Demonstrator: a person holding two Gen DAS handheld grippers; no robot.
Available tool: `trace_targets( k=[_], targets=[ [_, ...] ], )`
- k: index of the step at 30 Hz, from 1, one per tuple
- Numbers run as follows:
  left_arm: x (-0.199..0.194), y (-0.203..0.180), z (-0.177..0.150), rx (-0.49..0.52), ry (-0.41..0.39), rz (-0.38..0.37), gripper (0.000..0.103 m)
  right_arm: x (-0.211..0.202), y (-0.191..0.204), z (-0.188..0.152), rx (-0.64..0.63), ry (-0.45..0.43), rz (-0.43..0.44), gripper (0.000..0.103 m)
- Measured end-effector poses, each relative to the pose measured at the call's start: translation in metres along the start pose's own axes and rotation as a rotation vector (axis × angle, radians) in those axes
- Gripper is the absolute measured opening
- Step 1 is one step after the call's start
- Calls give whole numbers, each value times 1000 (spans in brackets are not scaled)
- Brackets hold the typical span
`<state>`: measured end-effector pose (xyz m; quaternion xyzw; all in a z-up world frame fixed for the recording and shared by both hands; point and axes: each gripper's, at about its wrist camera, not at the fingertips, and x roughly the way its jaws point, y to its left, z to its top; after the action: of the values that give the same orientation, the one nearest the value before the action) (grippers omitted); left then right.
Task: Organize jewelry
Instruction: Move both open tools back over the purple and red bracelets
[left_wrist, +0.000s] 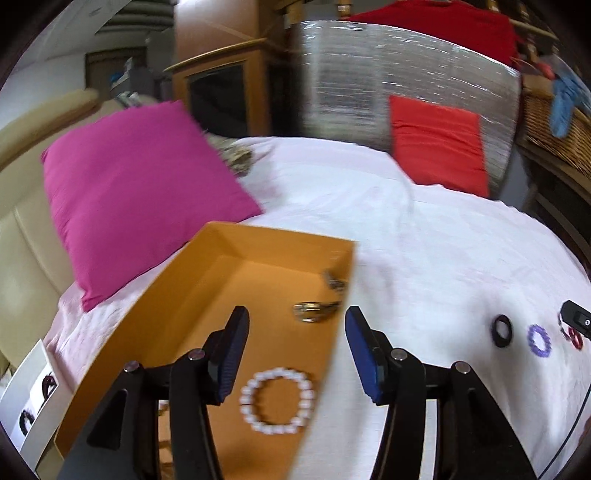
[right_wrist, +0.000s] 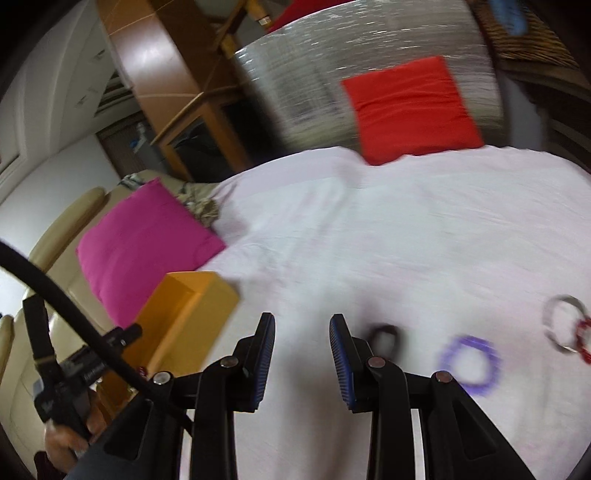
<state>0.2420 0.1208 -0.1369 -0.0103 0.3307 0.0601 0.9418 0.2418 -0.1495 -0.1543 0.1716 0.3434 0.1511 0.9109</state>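
An orange box lies open on the white bedsheet; in it rest a white bead bracelet and some metal pieces. My left gripper hangs open above the box's right wall with nothing between its pads. On the sheet to the right lie a black ring, a purple ring and a red piece. In the right wrist view my right gripper is open and empty over the sheet. Just right of it lie the black ring, the purple ring, a silver bangle and the red piece. The orange box sits to its left.
A magenta pillow lies behind the box and a red cushion leans on a silver-wrapped block at the far edge. A wicker basket stands at the right. A hand holds the left gripper's handle at the lower left of the right wrist view.
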Motion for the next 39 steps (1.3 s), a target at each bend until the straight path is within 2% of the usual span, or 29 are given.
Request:
trace_targets(
  k=[4, 11, 19, 23, 26, 32, 35, 39],
  targets=[
    [-4, -39, -2, 73, -21, -34, 56, -34, -51, -7, 51, -8, -70, 33],
    [-3, -97, -8, 167, -14, -112, 56, -72, -124, -6, 208, -44, -133, 33],
    [0, -152, -20, 267, 6, -185, 56, -103, -194, -2, 350, -47, -247, 33],
    [2, -179, -24, 297, 19, -233, 56, -103, -224, -4, 407, -11, -292, 33],
    [5, -199, -26, 295, 48, -296, 56, -98, -236, -5, 419, 14, -307, 33],
    [12, -229, -35, 332, 80, -341, 56, -75, -248, -6, 397, 88, -344, 31],
    [19, -237, -37, 328, 109, -359, 56, -61, -248, -6, 362, 119, -369, 26],
    [21, -242, -41, 344, 113, -357, 56, -47, -244, -8, 280, 162, -428, 14]
  ],
)
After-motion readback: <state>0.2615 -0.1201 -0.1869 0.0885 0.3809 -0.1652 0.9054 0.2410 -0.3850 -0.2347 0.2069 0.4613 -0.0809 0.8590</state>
